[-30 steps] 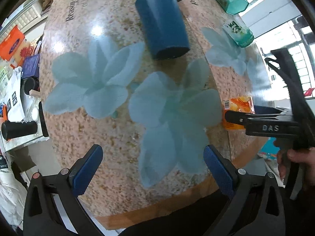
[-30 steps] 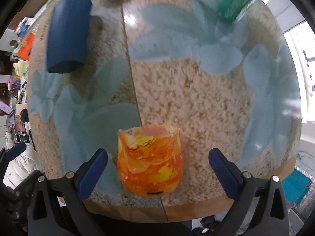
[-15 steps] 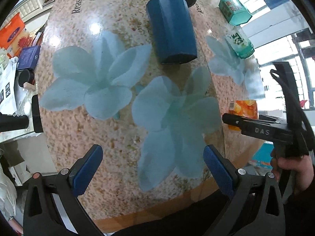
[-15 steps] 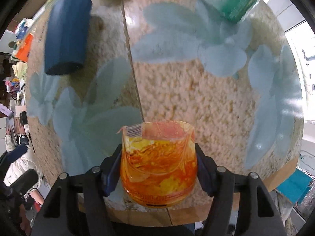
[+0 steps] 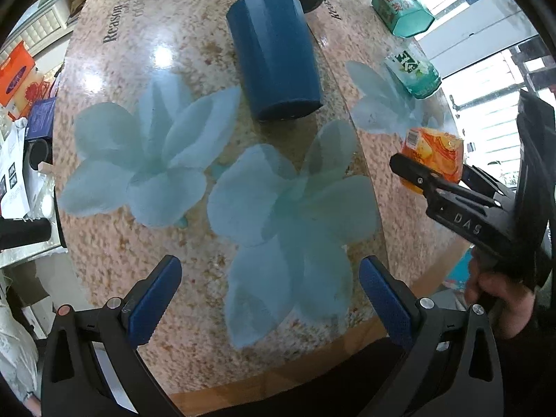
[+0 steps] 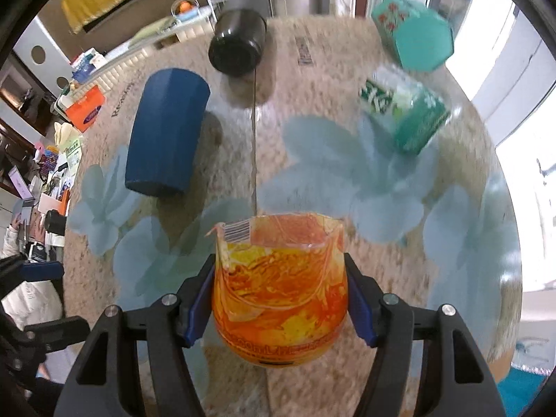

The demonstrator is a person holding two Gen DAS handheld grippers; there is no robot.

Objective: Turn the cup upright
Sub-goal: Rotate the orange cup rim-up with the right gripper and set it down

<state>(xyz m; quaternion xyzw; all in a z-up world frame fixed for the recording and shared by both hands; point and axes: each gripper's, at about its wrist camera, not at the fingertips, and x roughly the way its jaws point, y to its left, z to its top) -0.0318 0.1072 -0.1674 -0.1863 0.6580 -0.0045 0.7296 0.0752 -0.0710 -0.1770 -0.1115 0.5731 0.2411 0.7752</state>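
Right wrist view: the right gripper [image 6: 279,304] is clamped on the orange-and-yellow swirled cup [image 6: 279,290], its blue pads [image 6: 198,307] pressing both sides, over the table [image 6: 469,243] near its front edge; the cup's long axis runs away from the camera, the barcoded end farthest, and which end is the mouth is hard to tell. The left gripper [image 5: 269,300] hangs with fingers wide apart and nothing between them above the table's front edge. Beyond lie a dark blue cup [image 5: 274,59] on its side, a black cup [image 6: 238,43] cut off in the left view, a green bottle [image 6: 403,113] and a teal hexagonal box [image 6: 413,33] toward the far edge, motion-blurred.
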